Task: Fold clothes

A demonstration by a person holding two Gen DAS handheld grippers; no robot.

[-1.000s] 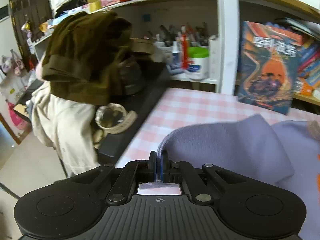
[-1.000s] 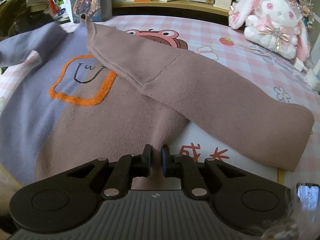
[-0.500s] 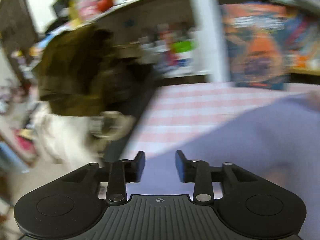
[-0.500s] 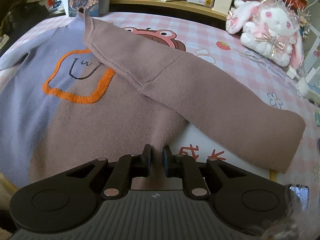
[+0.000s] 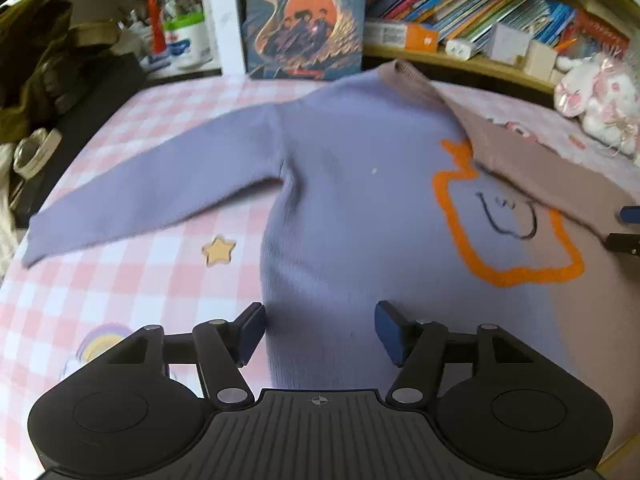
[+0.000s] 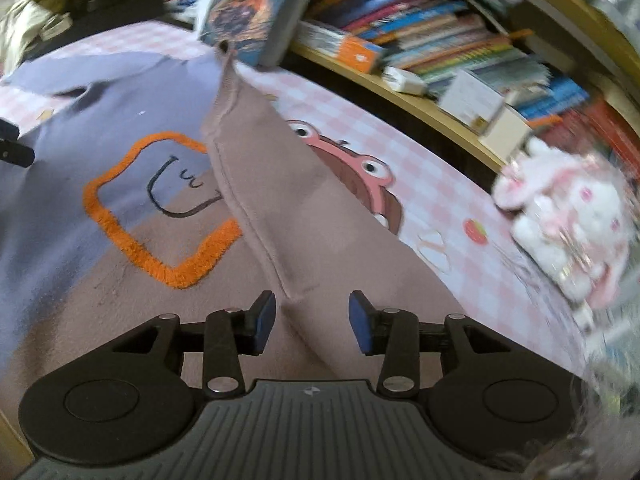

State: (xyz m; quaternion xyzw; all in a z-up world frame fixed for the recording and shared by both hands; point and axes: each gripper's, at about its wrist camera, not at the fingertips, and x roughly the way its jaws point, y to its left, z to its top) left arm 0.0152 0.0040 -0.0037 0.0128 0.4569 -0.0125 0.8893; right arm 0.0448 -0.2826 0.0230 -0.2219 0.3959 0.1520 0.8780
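Both hand-held grippers let go since a second ago: left hand-held gripper [image 5: 320, 334] and right hand-held gripper [image 6: 312, 322] now have jaws apart and still opening, nothing pinched. Sweater [image 5: 360, 200] lies flat on the bench [image 5: 120, 280] right ahead of both, brown sleeve [image 6: 320, 220] folded across just beyond the right one.

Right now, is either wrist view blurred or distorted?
Left wrist view: mostly sharp, sweater slightly soft, fisheye bends the shelf. Right wrist view: motion blur smears the books and plush rabbit, while its tongs stay crisp.
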